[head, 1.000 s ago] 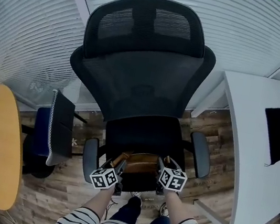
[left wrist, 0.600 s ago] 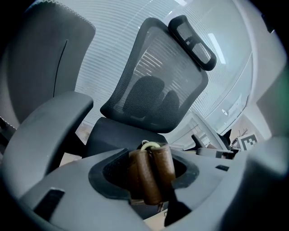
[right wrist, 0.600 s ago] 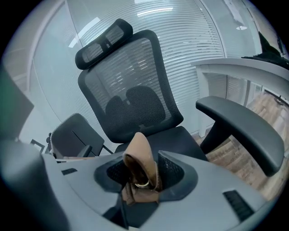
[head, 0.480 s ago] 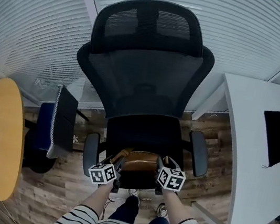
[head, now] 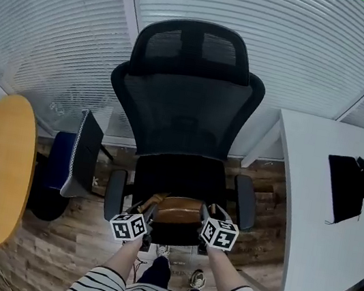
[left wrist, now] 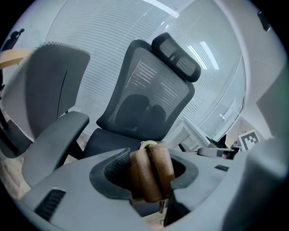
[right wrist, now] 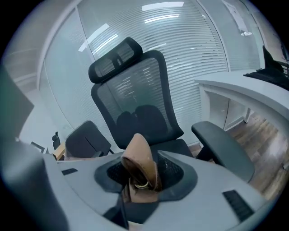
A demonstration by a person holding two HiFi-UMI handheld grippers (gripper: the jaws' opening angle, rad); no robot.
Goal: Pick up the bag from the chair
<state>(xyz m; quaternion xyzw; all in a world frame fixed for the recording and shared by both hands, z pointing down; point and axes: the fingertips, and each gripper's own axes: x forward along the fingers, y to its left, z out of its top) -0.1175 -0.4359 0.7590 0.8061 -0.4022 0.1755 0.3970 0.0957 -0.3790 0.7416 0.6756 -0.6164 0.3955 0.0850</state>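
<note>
Bag (head: 179,210) runs crosswise between left gripper (head: 147,210) and right gripper (head: 205,216), whose just-closed fingers pinch its ends.

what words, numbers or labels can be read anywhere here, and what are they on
None: no word, number or brand can be read in any view.
Left cube and right cube: black-and-white square marker patterns only, no letters.
Bag, chair, desk: no label or print shows.

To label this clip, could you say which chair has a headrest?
The large black mesh chair in the middle; the smaller chair to its left has none.
</note>
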